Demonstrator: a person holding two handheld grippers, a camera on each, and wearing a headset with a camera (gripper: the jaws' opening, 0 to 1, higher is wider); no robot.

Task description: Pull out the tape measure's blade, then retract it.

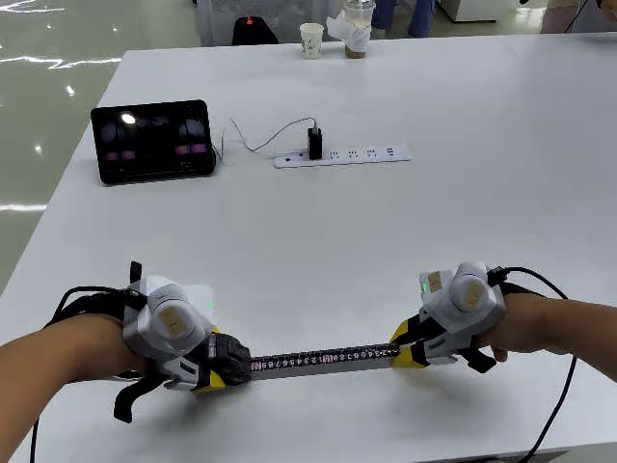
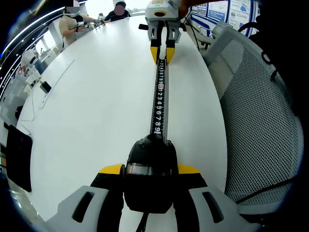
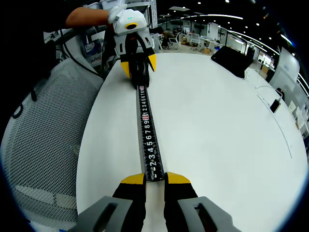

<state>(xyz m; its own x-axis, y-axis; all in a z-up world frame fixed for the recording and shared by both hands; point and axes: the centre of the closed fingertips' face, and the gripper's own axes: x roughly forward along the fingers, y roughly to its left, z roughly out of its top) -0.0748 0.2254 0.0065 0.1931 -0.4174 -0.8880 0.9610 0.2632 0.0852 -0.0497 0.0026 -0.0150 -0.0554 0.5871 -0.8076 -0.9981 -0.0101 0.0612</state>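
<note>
The left claw [image 2: 149, 170] pinches the case [image 2: 150, 157], a rounded black body with a chrome band, between its yellow-tipped jaws on the white table [image 1: 386, 241]. From the case's front, a narrow dark blade [image 3: 147, 130] with white numerals runs flat and straight ahead. It reaches the right claw [image 3: 155, 179], whose jaws are pressed together on the blade's tip by the lowest numbers.

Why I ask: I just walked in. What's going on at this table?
A person works two handheld grippers over a white table. The left gripper is shut on the tape measure's black case, and the right gripper pinches the tip of the blade. The blade lies stretched flat between them, pulled out and not yet retracted.
</note>
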